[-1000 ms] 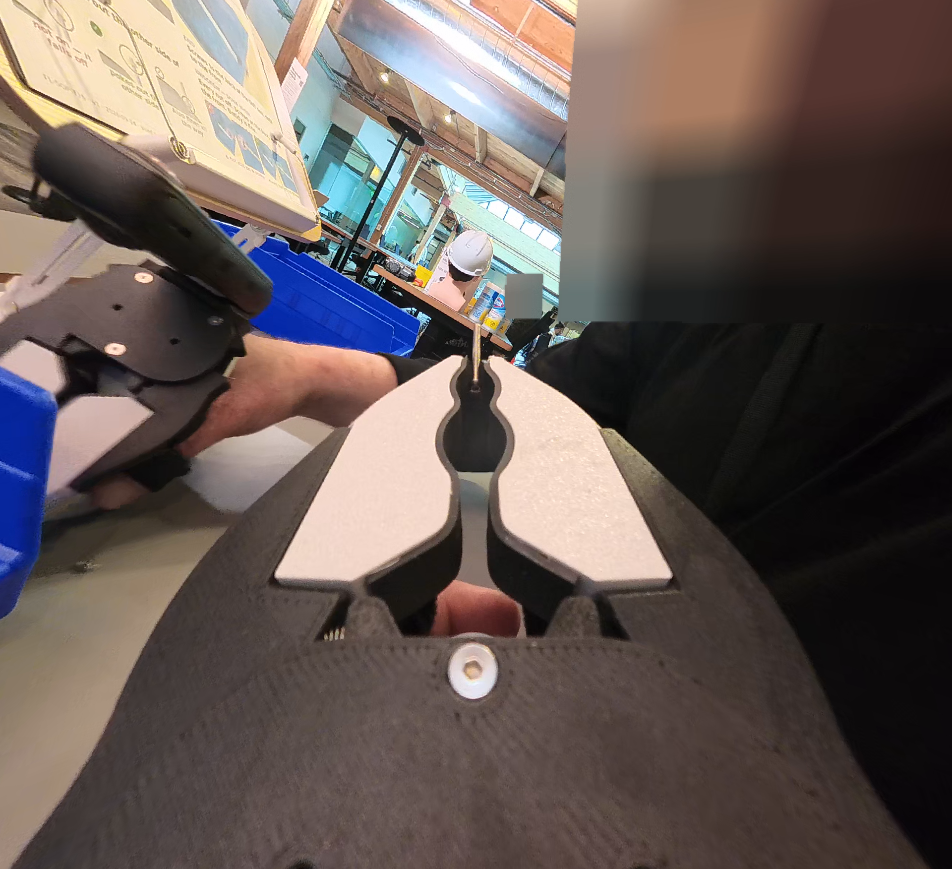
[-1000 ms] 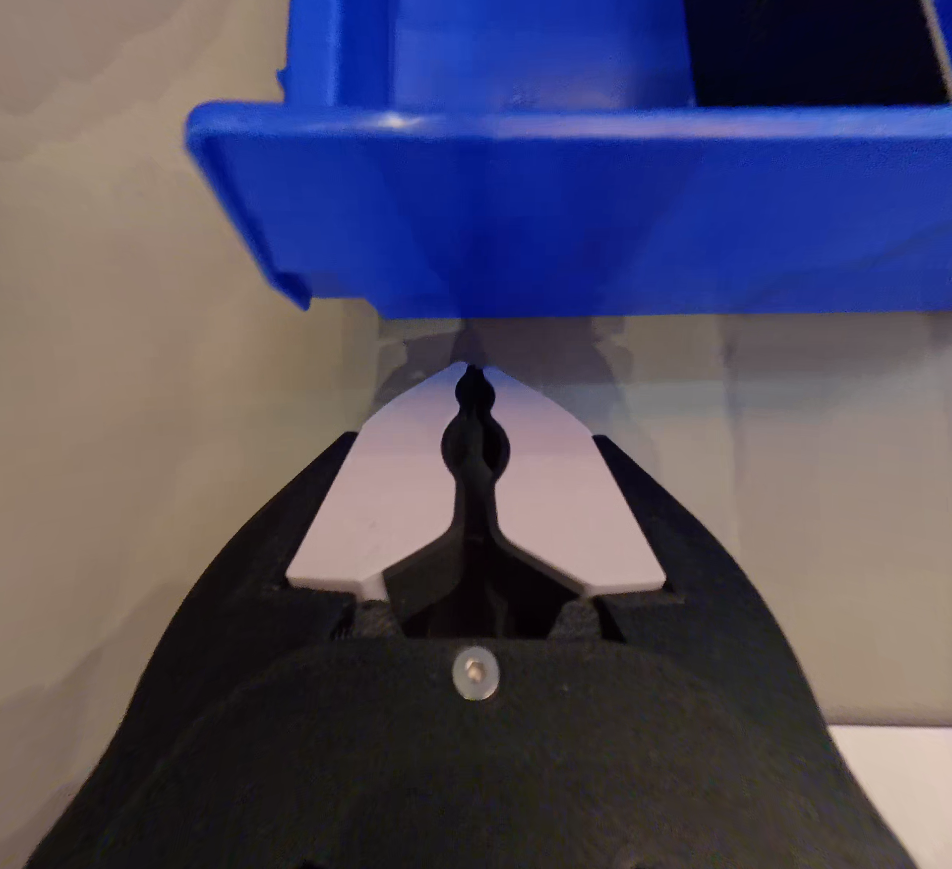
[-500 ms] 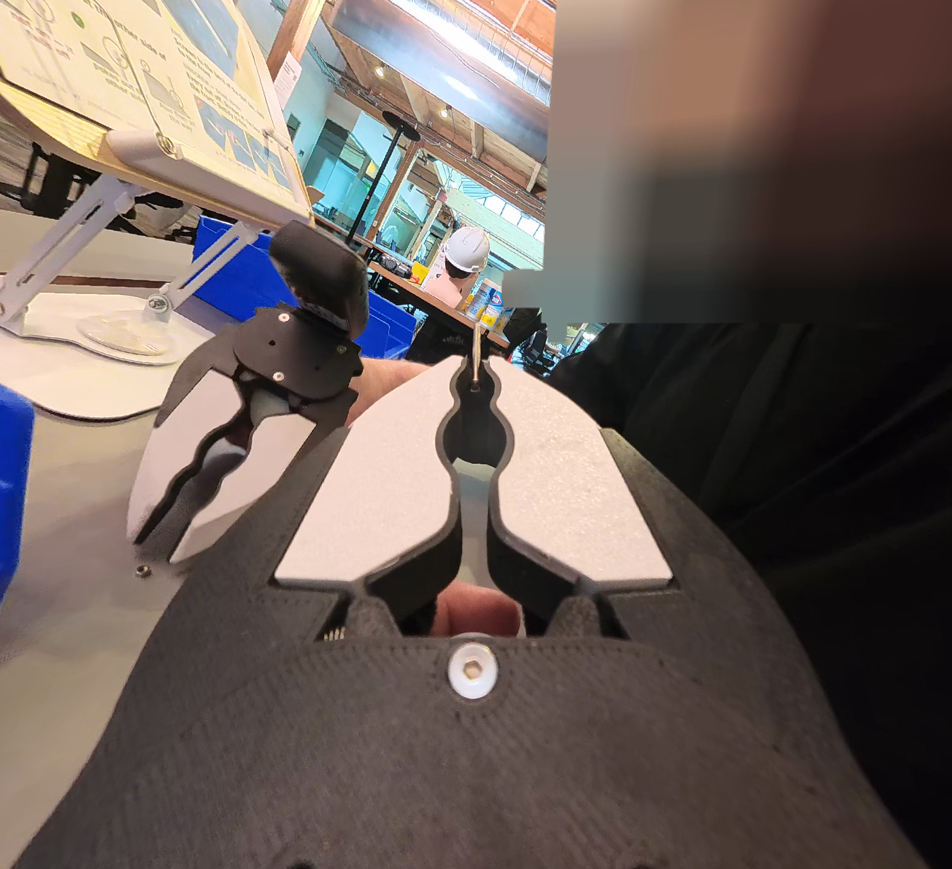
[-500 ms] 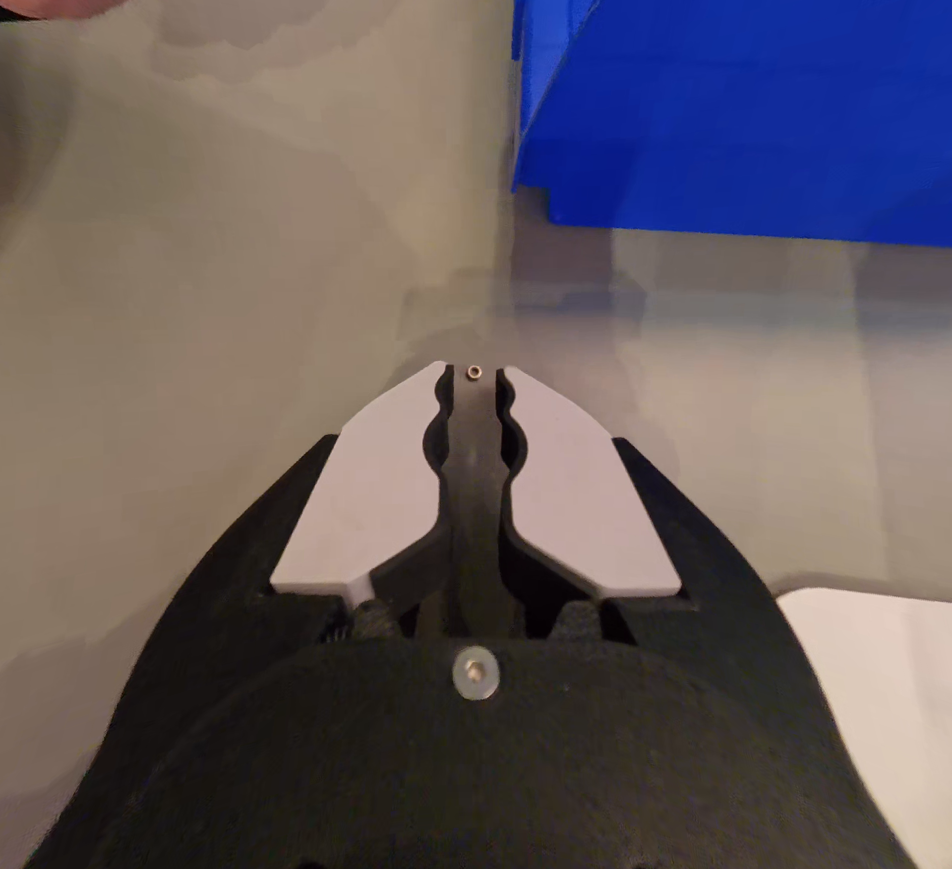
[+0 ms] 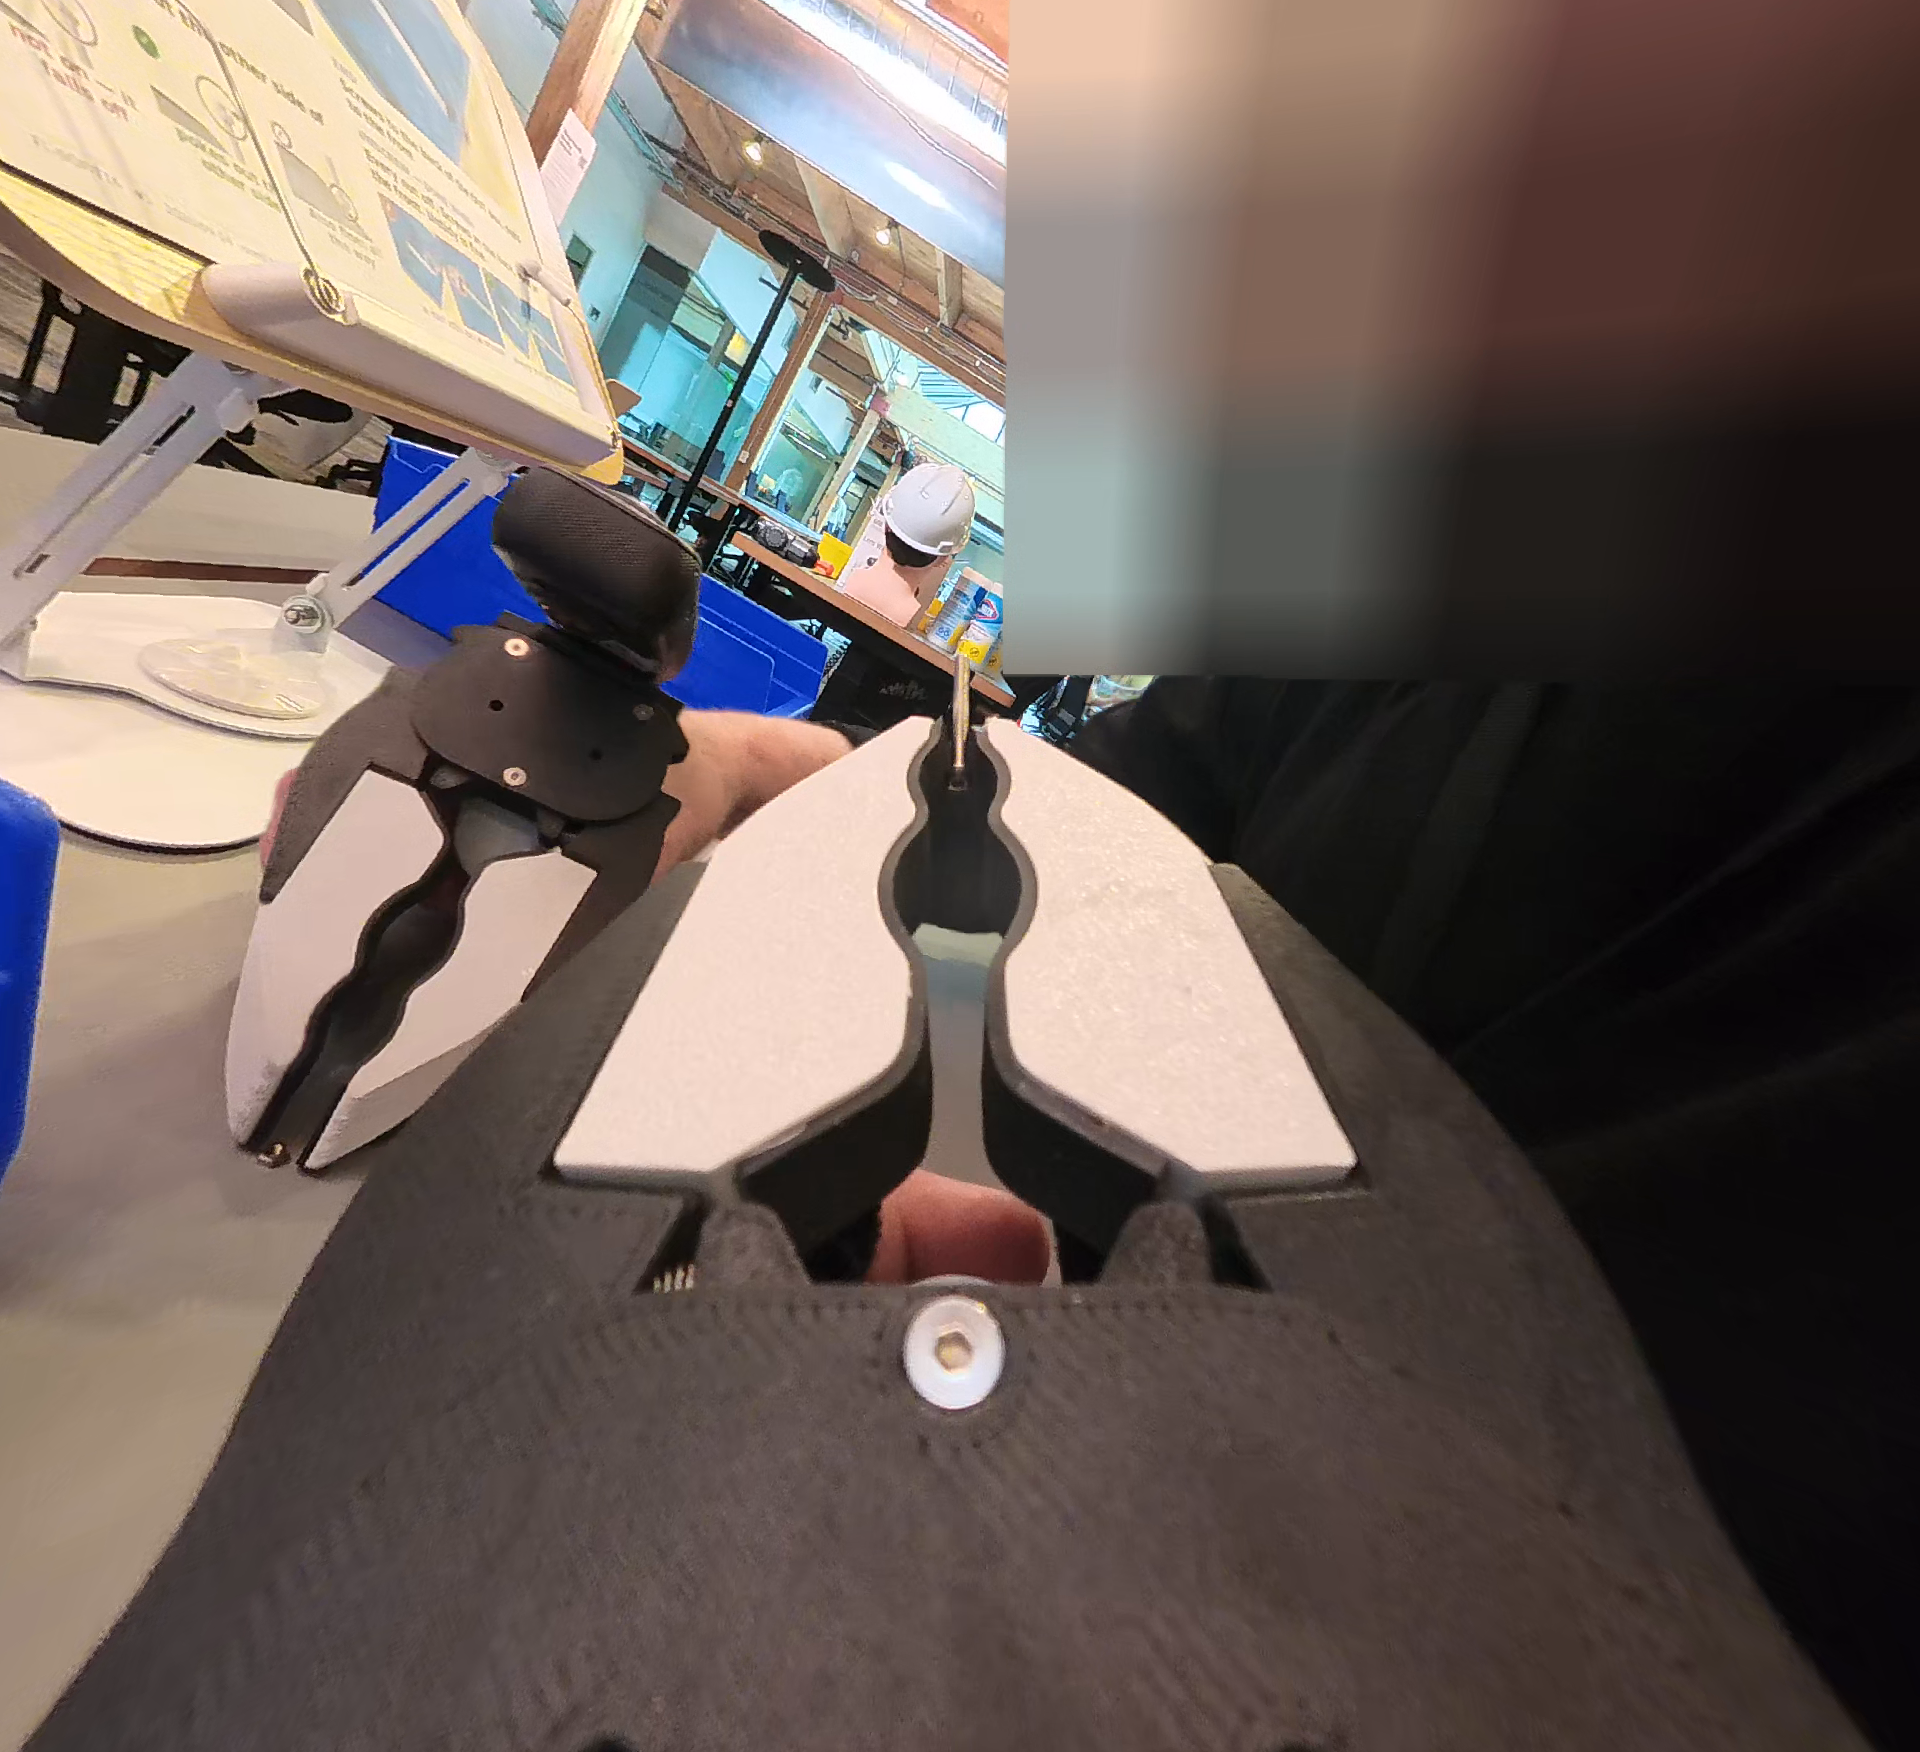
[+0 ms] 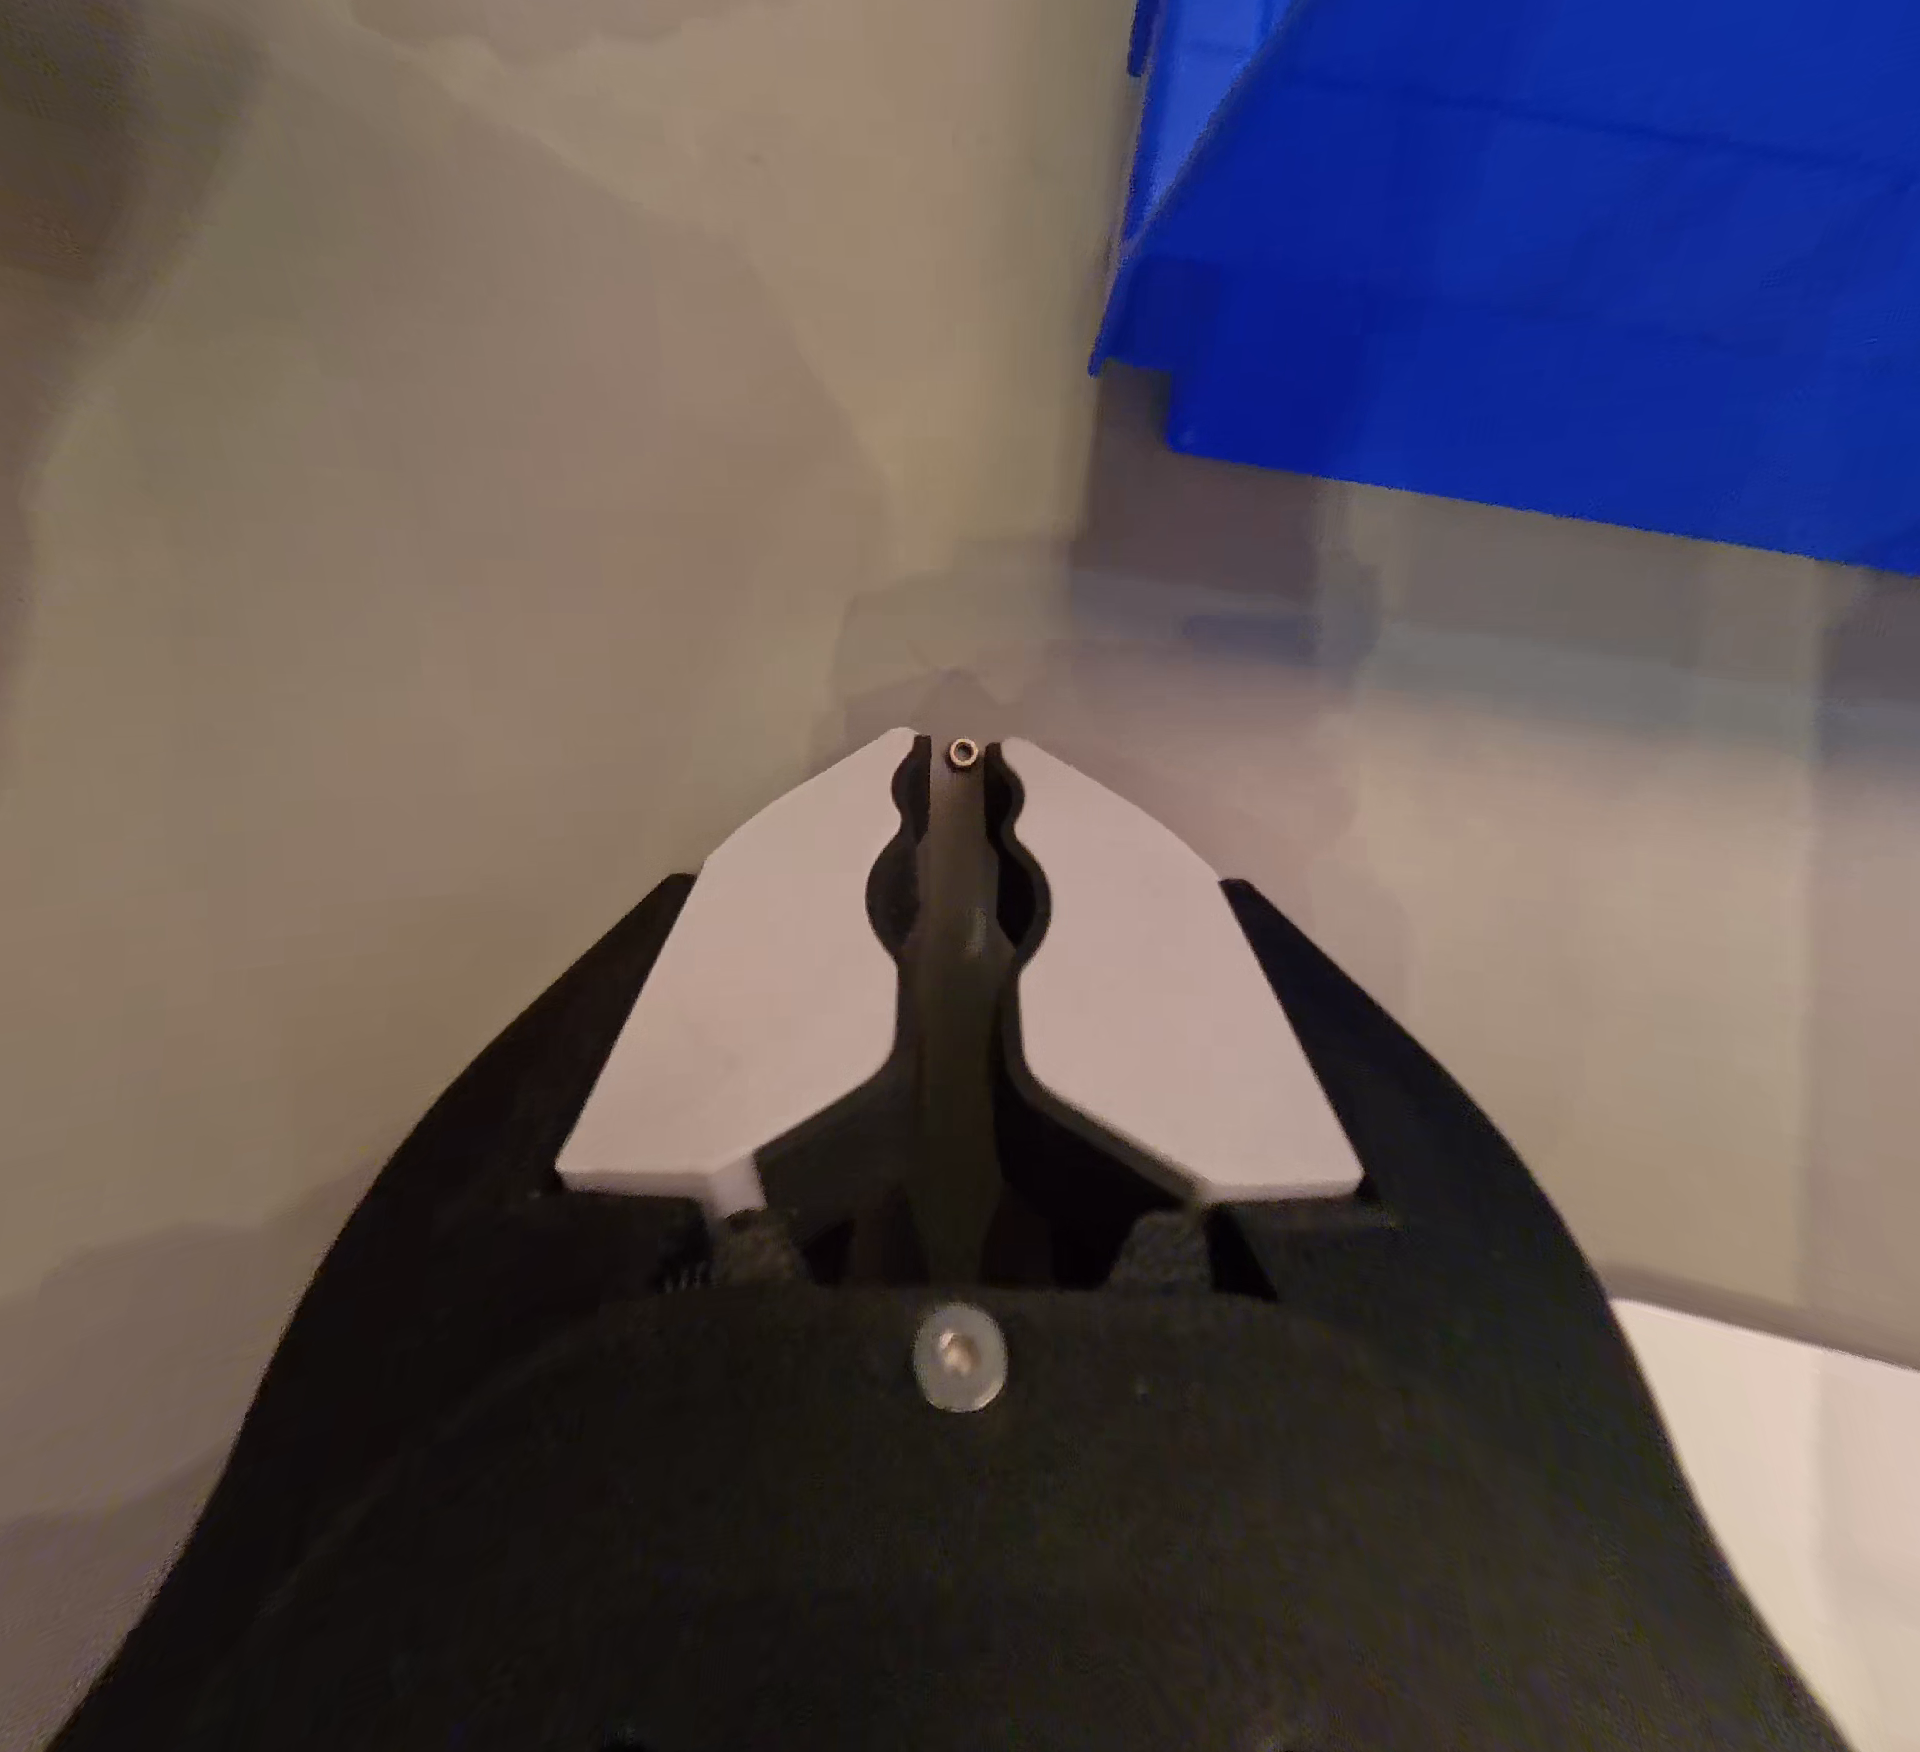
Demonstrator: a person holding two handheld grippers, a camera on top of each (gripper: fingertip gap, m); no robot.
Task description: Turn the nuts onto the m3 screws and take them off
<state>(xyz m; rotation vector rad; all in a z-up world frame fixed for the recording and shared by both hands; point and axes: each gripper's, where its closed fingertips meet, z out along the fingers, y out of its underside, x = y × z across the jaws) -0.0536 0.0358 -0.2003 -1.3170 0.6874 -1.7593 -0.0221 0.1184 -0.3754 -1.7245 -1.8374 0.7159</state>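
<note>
My left gripper (image 5: pixel 958 746) is shut on a thin silver M3 screw (image 5: pixel 963 700) that sticks up out of its tips. It is held up off the table. My right gripper (image 6: pixel 958 746) points down at the grey table (image 6: pixel 520 559), jaws a narrow gap apart. A tiny silver nut (image 6: pixel 962 750) lies on the table between its tips and seems to touch neither finger. The right gripper also shows in the left wrist view (image 5: pixel 286 1146), tips on the table, with the nut (image 5: pixel 272 1154) at them.
A blue bin (image 6: pixel 1558 196) stands just right of the nut; another blue bin (image 5: pixel 748 653) sits farther back. A stand with a yellow instruction sheet (image 5: pixel 260 92) rests on a white base (image 5: pixel 135 767). A person in dark clothing (image 5: pixel 1558 975) is close on the right. The left gripper's tips are roughly 20 centimetres from the right gripper's.
My right gripper left the blue bin's front, opened from shut, and came down on the table with the nut between its tips. My left gripper stayed shut on the screw.
</note>
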